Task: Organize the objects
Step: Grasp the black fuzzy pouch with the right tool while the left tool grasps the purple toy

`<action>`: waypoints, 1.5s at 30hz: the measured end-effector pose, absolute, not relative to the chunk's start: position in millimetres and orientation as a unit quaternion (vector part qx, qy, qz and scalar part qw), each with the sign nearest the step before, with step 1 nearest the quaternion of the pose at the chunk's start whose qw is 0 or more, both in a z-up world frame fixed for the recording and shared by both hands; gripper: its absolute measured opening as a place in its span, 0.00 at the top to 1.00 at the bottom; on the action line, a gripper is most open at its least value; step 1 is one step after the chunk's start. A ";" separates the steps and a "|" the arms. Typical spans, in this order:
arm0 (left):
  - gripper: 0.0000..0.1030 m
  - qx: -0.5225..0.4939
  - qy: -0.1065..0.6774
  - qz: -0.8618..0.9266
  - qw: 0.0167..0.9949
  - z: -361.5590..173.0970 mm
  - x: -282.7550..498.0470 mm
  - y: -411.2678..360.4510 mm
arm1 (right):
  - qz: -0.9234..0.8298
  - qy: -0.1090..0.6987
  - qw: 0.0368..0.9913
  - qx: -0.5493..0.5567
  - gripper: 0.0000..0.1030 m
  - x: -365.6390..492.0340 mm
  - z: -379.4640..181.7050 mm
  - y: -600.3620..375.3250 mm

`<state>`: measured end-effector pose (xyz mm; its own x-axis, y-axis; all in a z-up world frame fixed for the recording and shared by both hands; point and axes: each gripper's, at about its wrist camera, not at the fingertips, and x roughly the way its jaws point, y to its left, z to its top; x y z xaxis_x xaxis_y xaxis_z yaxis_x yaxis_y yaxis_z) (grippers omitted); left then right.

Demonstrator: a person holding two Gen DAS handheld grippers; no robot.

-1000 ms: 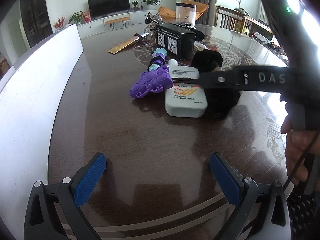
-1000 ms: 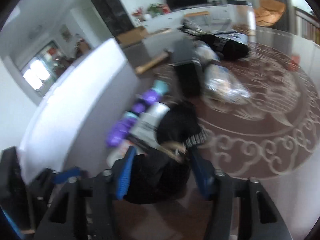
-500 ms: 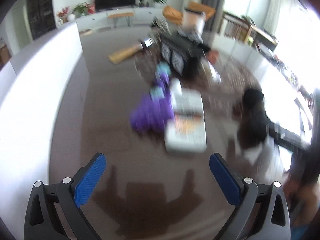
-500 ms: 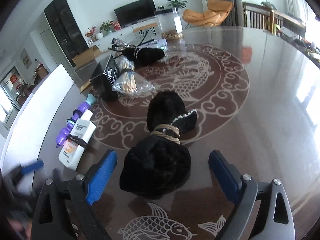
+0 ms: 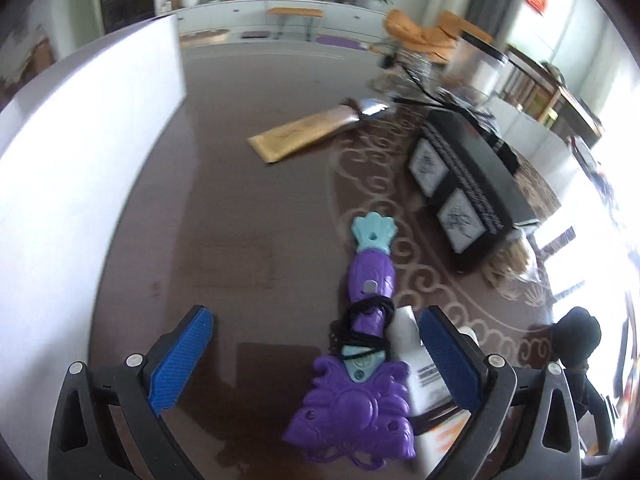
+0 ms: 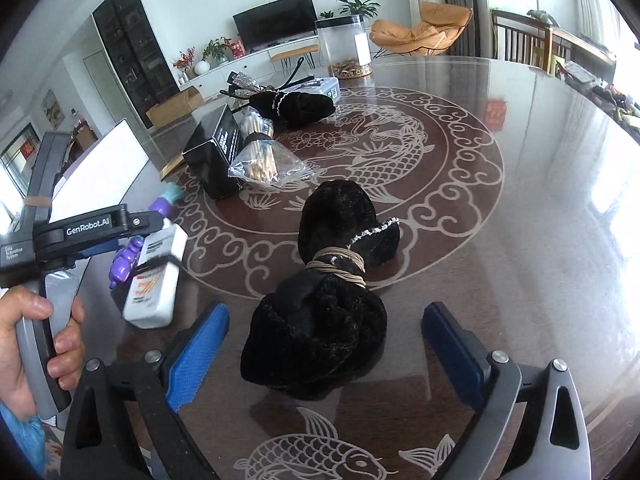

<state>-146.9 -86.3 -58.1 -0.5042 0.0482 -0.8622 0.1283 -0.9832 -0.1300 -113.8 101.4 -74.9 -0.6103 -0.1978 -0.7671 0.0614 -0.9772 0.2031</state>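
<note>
Two views tell the change, and the left wrist view comes first: the left gripper (image 5: 314, 358) now hangs low over the purple toy wand (image 5: 362, 354), its blue pads spread wide and pressing on nothing, whereas a second ago the wand and the white sunscreen bottle (image 5: 426, 384) lay well ahead of it near the middle of the table (image 5: 240, 216). The wand now lies between the pads, nearer the right one, with the bottle touching its side and partly hidden behind that right pad; a black cord is wound around the wand's neck. Farther off sit the black box (image 5: 468, 184) and the tan envelope (image 5: 304, 132), both untouched. In the right wrist view, the right gripper (image 6: 324, 346) has just been opening its jaws, which clamped the black velvet pouch (image 6: 320, 300) a second ago; the pouch now lies free on the table between the wide-spread pads, which stand clear of it, its tied neck pointing away towards the carved dragon medallion. At the left edge of this view a hand (image 6: 38, 344) holds the left tool over the bottle and wand. The likely reading is that the pouch has been set down in its new spot, apart from the bottle, and that the wand or the bottle is the next thing to be gripped and placed.
</note>
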 end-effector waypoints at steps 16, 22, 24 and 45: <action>0.00 0.494 0.067 -0.866 0.046 -64.5 -107.9 -105.5 | -0.894 -0.074 0.071 0.437 0.03 -113.9 -75.4 100.0; 0.00 0.501 -0.021 -0.865 -0.023 -67.4 -101.5 -65.1 | -0.894 -0.074 0.071 0.437 0.02 -113.6 -75.7 100.1; 0.00 0.497 -0.029 -0.867 -0.011 -64.6 -100.6 -66.5 | -0.894 -0.075 0.071 0.437 0.02 -113.2 -75.5 100.5; 0.58 0.429 0.027 -0.903 -0.007 -40.4 -33.5 -95.4 | -0.885 -0.173 0.059 0.428 0.02 -104.5 -69.4 136.7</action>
